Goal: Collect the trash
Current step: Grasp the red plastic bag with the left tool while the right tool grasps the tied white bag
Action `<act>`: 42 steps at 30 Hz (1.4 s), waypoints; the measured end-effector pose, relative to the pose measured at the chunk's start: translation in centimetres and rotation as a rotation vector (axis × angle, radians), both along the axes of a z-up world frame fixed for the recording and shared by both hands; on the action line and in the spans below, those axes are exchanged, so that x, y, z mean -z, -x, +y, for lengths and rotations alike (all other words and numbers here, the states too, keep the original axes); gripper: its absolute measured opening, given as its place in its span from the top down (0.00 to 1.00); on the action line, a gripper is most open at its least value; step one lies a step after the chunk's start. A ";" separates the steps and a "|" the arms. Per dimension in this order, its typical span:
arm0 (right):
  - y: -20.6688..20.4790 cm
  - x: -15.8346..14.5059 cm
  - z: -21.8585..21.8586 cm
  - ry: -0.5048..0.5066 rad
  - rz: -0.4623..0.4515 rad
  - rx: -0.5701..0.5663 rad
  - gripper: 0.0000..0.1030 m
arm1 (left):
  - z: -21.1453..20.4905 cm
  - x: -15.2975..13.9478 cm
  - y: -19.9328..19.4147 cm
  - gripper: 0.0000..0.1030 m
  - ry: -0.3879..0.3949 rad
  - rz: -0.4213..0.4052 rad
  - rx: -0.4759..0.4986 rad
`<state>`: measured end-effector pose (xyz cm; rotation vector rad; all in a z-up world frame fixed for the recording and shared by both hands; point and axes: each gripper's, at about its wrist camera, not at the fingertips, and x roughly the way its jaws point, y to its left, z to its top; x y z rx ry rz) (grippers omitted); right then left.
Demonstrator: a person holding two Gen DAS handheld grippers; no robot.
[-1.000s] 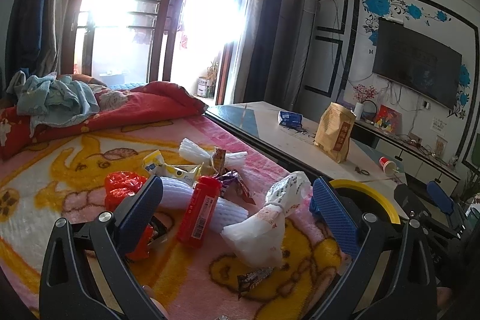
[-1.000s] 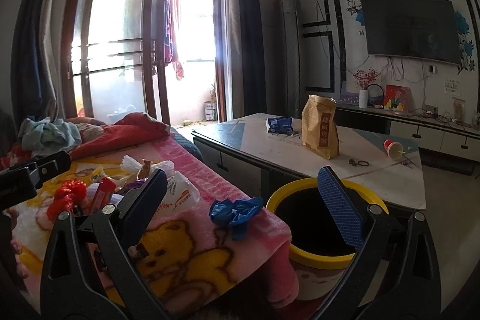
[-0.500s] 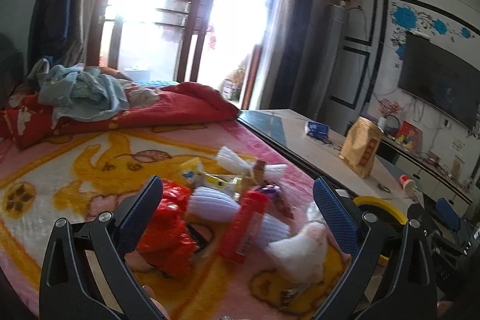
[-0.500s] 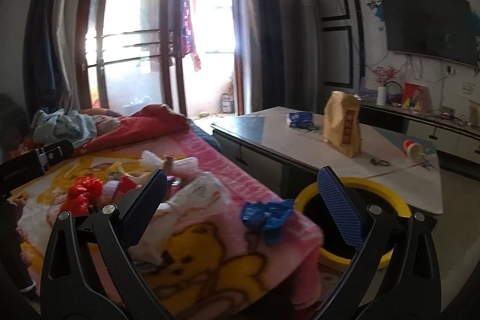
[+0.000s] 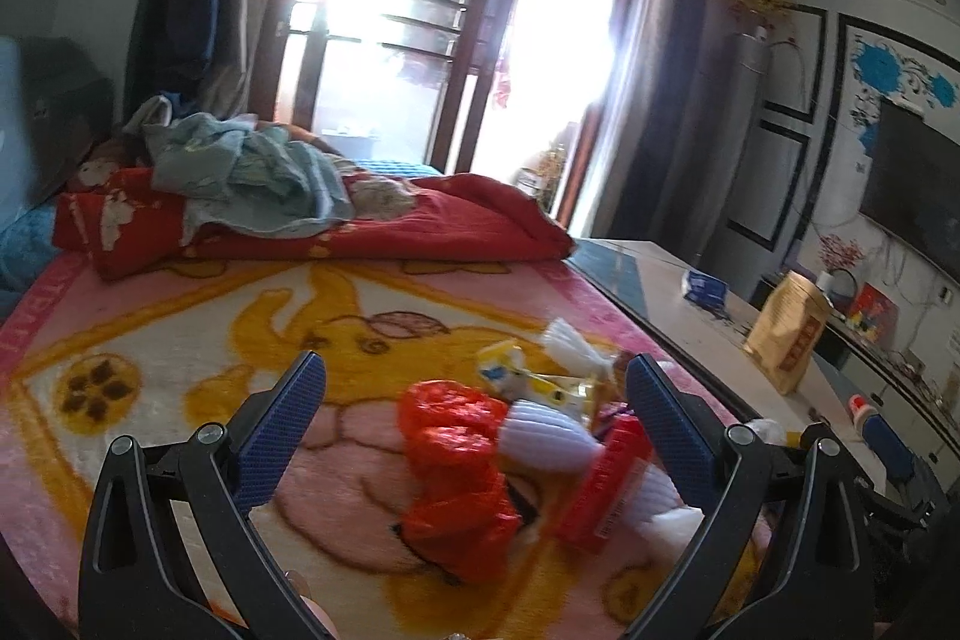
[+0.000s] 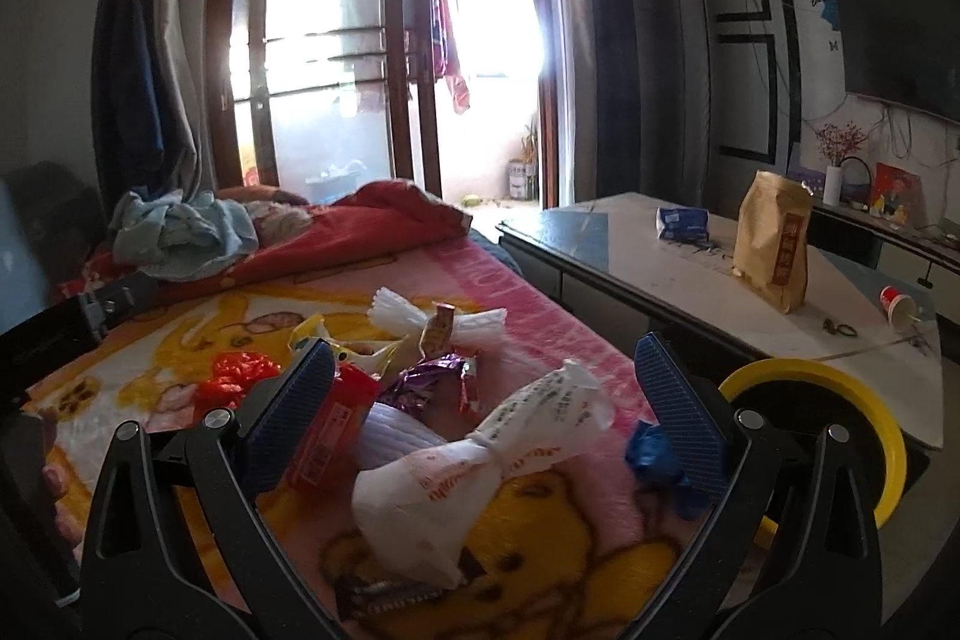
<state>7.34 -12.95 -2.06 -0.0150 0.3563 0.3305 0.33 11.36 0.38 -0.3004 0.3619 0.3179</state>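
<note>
A heap of trash lies on the pink cartoon blanket [image 5: 180,340]. In the left wrist view my left gripper [image 5: 474,400] is open above a crumpled red plastic bag [image 5: 456,454], with a white ribbed foam sleeve [image 5: 549,433] and a red box [image 5: 609,484] to its right. My right gripper [image 6: 480,382] is open over a knotted white printed bag [image 6: 474,466]. A purple wrapper [image 6: 429,379], the red box [image 6: 330,430] and a blue crumpled bag [image 6: 654,460] lie around it. The yellow-rimmed bin [image 6: 864,400] stands at the bed's right edge.
A red quilt [image 6: 360,232] and pale blue clothes [image 6: 180,232] are piled at the bed's far end. A low white table [image 6: 720,280] to the right carries a brown paper bag [image 6: 774,244], a blue packet [image 6: 681,223] and a tipped red cup [image 6: 897,307].
Both grippers have swung left, away from the bin and over the trash heap. The red bag now sits between the left fingers and the white bag between the right fingers. Both stayed open.
</note>
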 end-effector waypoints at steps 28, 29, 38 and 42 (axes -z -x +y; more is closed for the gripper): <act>-6.8 6.4 1.5 -0.104 0.503 0.010 0.22 | 5.2 7.9 -6.7 0.06 0.248 0.295 0.100; -6.9 6.4 1.6 -0.107 0.510 0.005 0.24 | 5.2 8.0 -6.8 0.06 0.259 0.297 0.114; -7.1 6.2 1.7 -0.134 0.537 -0.040 0.49 | 4.2 8.1 -7.7 0.37 0.248 0.325 0.185; -7.0 5.8 1.7 -0.136 0.530 -0.062 0.58 | 4.1 7.8 -7.6 0.61 0.246 0.311 0.201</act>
